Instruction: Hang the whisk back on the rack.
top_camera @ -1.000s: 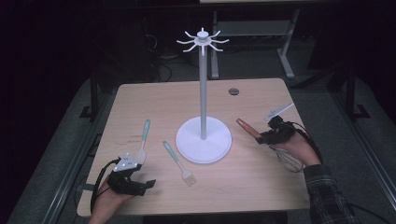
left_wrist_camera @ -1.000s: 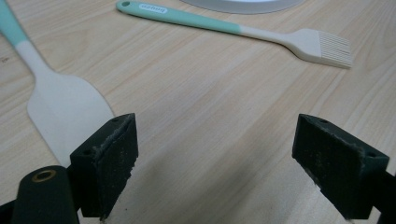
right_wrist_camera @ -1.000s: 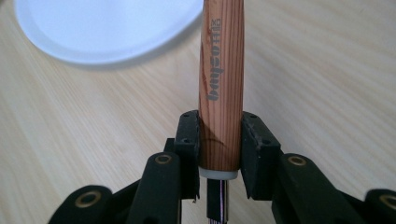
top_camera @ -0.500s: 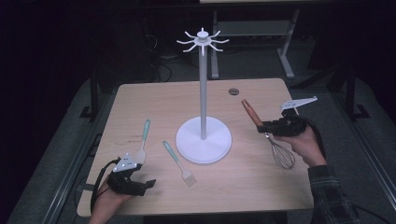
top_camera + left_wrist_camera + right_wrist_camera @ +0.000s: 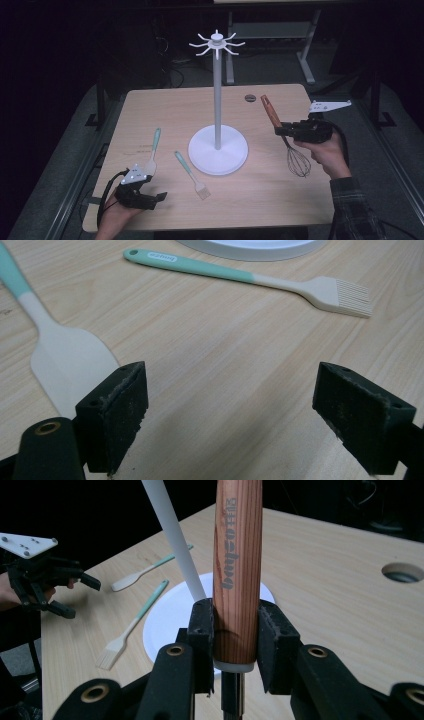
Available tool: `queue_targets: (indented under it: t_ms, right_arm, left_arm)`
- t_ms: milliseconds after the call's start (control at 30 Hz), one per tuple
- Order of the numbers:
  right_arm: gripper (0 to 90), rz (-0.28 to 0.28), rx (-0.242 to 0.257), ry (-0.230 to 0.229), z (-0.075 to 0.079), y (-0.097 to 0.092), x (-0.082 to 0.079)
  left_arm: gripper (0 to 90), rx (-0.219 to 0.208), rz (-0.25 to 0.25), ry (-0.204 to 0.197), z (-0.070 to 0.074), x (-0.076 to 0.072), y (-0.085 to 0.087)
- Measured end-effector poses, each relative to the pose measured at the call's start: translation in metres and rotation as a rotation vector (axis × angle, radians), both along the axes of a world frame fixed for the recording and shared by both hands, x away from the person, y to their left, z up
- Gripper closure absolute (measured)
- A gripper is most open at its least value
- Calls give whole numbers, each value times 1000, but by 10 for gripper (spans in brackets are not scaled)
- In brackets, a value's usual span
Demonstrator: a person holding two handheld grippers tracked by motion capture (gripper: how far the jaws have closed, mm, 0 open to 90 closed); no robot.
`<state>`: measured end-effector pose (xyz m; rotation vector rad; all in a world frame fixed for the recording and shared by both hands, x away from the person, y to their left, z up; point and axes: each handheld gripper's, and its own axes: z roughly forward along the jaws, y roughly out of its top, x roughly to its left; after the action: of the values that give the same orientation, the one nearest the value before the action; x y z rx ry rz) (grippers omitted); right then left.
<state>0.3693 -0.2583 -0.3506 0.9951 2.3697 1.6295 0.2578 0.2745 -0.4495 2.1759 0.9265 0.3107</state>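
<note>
Wooden table (image 5: 280, 210): right gripper (image 5: 281, 130), pinching the whisk (image 5: 287, 145), has risen since earlier; left gripper (image 5: 150, 197) stays spread, near-left, beside the spatula (image 5: 152, 155).

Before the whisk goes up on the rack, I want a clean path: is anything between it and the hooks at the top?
Nothing visible blocks it. The whisk hangs clamped in the right hand-held gripper, beside the white stand; the space up to the hooks looks open, and they hold nothing.
</note>
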Motion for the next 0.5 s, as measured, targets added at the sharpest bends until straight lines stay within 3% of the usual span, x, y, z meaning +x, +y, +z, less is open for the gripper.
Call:
queue_targets:
  t_ms: [200, 500]
  right_arm:
    - [707, 11, 40, -52, 17, 4, -3]
    - [709, 30, 60, -90, 36, 14, -5]
  left_arm:
    - [141, 3, -3, -5, 0, 0, 0]
    - [142, 2, -3, -6, 0, 0, 0]
